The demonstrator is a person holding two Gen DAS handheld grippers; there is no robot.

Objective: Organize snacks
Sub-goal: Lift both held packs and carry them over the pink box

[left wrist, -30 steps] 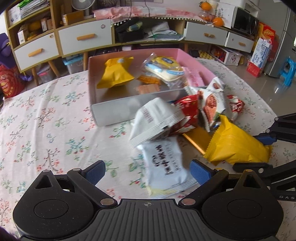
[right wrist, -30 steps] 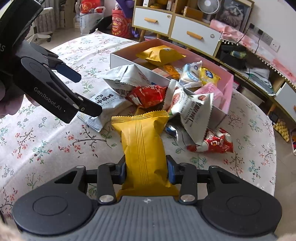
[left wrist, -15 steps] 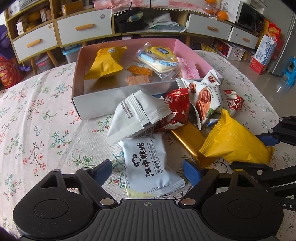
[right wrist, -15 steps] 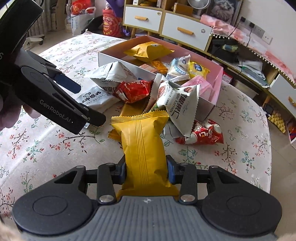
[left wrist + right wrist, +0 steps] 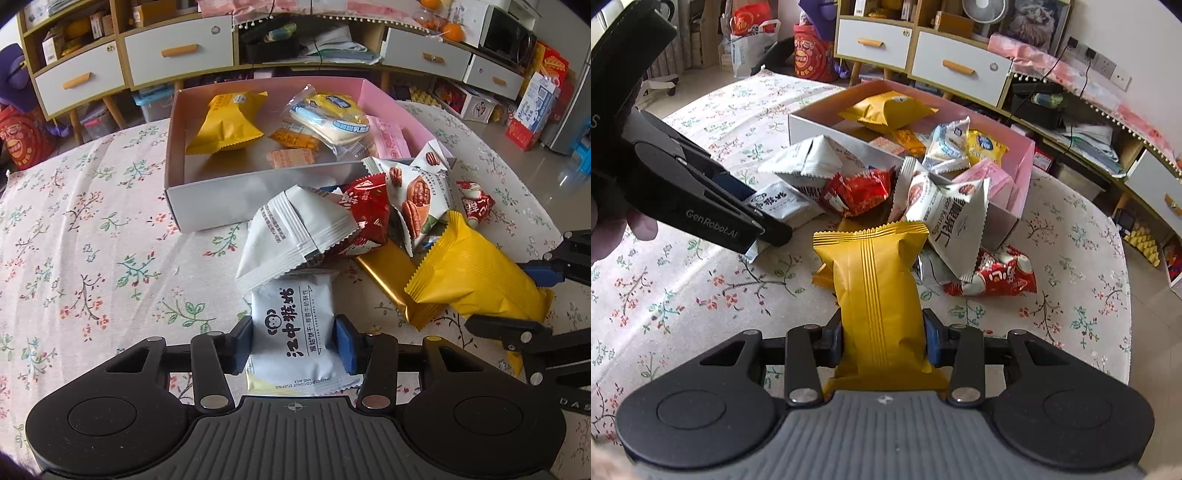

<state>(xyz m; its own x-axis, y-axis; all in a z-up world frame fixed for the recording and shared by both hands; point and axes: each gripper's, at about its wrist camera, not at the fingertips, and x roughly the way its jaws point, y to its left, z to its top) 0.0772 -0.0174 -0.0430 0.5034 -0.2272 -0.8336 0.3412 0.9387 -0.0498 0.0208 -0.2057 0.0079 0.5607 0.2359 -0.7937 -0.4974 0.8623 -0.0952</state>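
**Snack table inventory: two packets in the grippers, box part filled**

Left gripper (image 5: 293, 345): jaws closing on a white biscuit packet (image 5: 295, 332) with black lettering and a monkey-face mark. Blue pads (image 5: 345, 345) stood against both long edges of the packet. The packet lay flat on the floral tablecloth (image 5: 92, 240), its far end tucked under a larger white pillow packet (image 5: 291, 236).

Right gripper (image 5: 884, 341): clamped on a yellow ribbed packet (image 5: 879, 288), gripped across its lower half, the crimped top end pointing away toward the pile. The packet's upper part rose above the cloth.

Box (image 5: 207, 206): shallow cardboard tray, pink inside, white outside, set on the table beyond the pile. Contents: a yellow pouch (image 5: 225, 123) at the left; a clear-wrapped cream sandwich biscuit (image 5: 328, 114) with yellow and blue print; a small orange packet (image 5: 295, 136); a pale orange wafer piece (image 5: 290, 158); a pink packet (image 5: 388, 138) against the right wall.

Loose pile, just in front of the box's right corner: red packet (image 5: 364, 218); white pecan-print packet (image 5: 417, 199) leaning on the box edge; a flat gold bar wrapper (image 5: 391, 280) partly under the yellow ribbed packet; a second red packet (image 5: 993, 275) lying apart at the right.

Background: white drawers (image 5: 177, 55) with orange handles.
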